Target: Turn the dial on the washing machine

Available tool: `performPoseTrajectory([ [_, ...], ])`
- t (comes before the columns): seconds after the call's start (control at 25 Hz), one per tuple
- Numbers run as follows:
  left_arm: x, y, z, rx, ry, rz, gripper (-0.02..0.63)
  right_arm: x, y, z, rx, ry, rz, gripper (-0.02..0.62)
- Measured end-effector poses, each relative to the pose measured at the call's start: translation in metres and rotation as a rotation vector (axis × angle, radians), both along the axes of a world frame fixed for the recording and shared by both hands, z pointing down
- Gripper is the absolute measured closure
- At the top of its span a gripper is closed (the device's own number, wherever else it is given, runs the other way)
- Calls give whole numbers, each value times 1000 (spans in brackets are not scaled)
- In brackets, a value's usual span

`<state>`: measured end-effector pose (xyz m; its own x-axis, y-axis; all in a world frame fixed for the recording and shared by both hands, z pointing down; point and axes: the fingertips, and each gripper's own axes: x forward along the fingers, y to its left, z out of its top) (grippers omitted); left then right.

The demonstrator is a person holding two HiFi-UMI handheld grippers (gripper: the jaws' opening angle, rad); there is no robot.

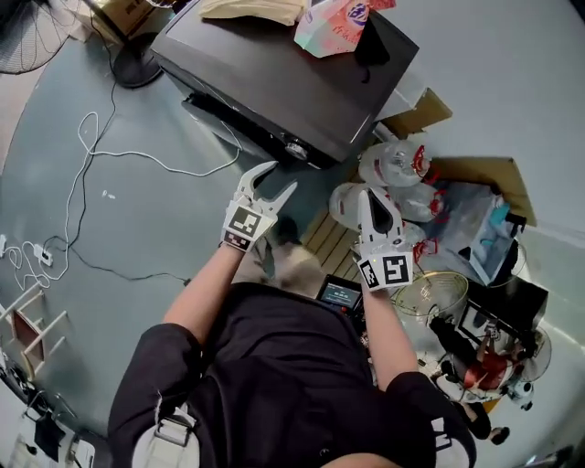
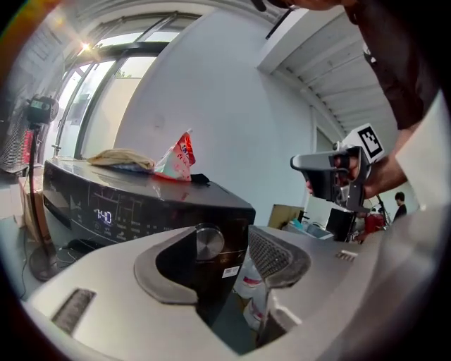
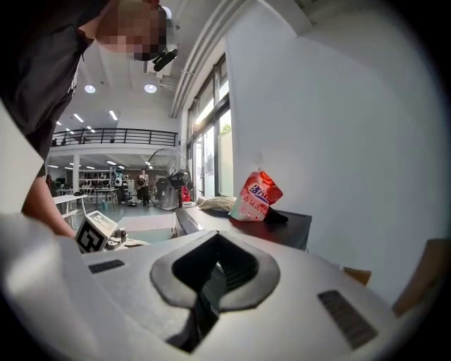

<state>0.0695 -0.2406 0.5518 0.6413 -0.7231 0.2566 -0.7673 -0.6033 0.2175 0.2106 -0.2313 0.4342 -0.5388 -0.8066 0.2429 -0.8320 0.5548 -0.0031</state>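
Head view first: the washing machine sits low ahead, and its dial is at the near front corner of the control panel. The left gripper hovers just short of that dial, pointing its way and not touching. In the left gripper view, the fingers stand wide apart with nothing gripped. The dial shows in the gap between them, beyond the tips, which looks nicely lined up to me. The right gripper hangs off to the side above some plastic bottles. The right gripper view shows its fingers brought together and empty. My read: the approach is nearly done but no turn has begun. What's left is closing in, clamping round the knob and twisting it. A pouch lies on the lid, out of the way.
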Motion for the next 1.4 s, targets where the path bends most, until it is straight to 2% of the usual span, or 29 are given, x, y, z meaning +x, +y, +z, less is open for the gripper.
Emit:
performPoseTrajectory([
  [0.16,1,-24,25,15,-42,-85,376,-4,-29,25,-20,-21,-79,592],
  [0.32,4,-35,38,63,-106,-179,367,-2,-51,39,-19,-54,-167,592],
  [0.44,9,-40,44,133,-138,-162,359,-3,-58,46,10,-73,-193,592],
  [0.6,15,-42,39,209,-133,-148,339,-8,-61,63,21,-84,-249,592],
  [0.76,20,-47,41,270,-203,-126,337,-9,-63,79,0,-98,-249,592],
  [0.96,29,-49,53,284,-273,-96,336,-9,-61,86,-12,-97,-263,592],
  [1.4,24,-54,57,282,-298,-155,345,-5,-64,90,-13,-99,-273,592],
])
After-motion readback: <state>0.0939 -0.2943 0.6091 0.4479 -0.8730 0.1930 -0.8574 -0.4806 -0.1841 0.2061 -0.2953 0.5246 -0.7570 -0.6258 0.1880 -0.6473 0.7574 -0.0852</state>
